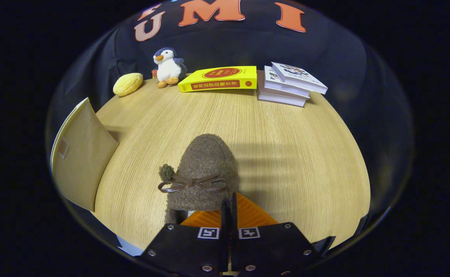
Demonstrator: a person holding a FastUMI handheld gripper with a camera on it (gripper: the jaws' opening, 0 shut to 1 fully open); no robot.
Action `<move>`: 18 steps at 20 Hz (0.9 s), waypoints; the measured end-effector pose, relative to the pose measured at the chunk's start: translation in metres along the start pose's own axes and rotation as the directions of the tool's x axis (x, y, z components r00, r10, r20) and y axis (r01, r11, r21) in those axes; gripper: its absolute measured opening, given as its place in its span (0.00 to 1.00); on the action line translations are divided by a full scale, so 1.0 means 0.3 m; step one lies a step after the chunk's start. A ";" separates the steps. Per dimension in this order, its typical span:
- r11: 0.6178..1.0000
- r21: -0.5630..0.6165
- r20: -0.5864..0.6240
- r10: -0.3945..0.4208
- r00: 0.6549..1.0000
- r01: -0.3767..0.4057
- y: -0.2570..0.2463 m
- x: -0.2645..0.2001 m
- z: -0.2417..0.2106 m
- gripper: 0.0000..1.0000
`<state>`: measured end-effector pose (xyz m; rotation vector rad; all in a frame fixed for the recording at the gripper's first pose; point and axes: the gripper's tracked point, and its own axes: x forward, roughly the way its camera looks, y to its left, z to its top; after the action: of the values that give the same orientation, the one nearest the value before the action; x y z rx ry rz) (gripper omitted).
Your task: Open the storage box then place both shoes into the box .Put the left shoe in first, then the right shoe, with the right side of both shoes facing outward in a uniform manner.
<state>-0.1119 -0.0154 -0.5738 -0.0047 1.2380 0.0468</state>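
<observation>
Claw [229,209] fingers are pressed close together, pinching the back rim of a fuzzy brown shoe [204,171], toe pointing away over the table [286,130]. A little bow sits on top of the shoe. Off to the left stands the box [80,154], its flap up, so the opening step looks done. Nothing visible tells whether a shoe is inside yet, or which shoe this one is. By my read, this shoe is yet to go into the box.

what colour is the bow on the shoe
Dark brown, on the fuzzy brown shoe held by the gripper; gripper view.
</observation>
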 end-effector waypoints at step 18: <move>0.977 0.214 0.065 -0.009 0.998 -0.005 0.535 -0.494 0.297 0.03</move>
<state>-0.0821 0.1426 -0.4011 0.1820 1.1725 -0.0877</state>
